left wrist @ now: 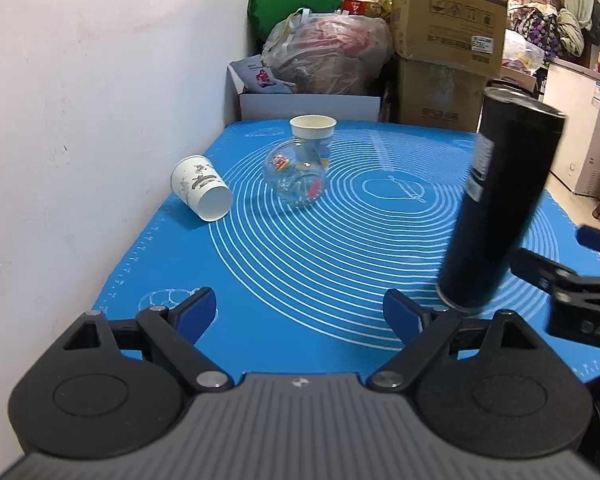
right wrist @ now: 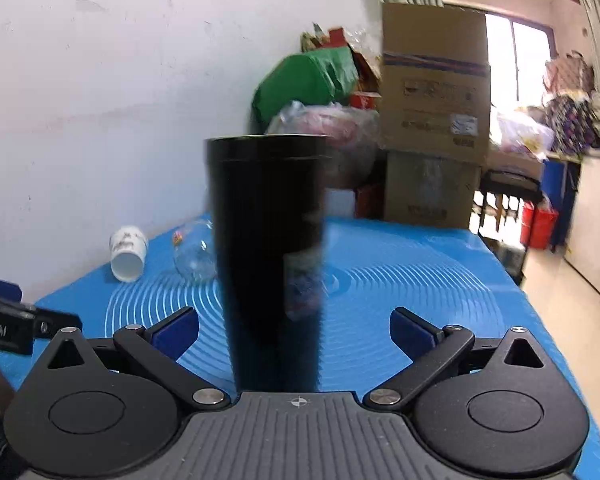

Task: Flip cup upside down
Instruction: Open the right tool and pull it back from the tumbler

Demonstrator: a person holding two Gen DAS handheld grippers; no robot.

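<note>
A tall black tumbler cup (left wrist: 500, 204) stands on the blue mat (left wrist: 340, 260) at the right, leaning slightly in this view. In the right wrist view the cup (right wrist: 268, 260) stands between the wide-open fingers of my right gripper (right wrist: 294, 330), close to the gripper body, with no pad touching it. My left gripper (left wrist: 300, 312) is open and empty over the mat's near edge, left of the cup. The right gripper's fingers (left wrist: 540, 268) show beside the cup in the left wrist view.
A white paper cup (left wrist: 202, 188) lies on its side near the wall. A clear glass jar (left wrist: 296, 176) lies mid-mat, with an upright paper cup (left wrist: 313, 130) behind it. Cardboard boxes (left wrist: 448, 48) and bags (left wrist: 328, 52) stand beyond the mat's far edge.
</note>
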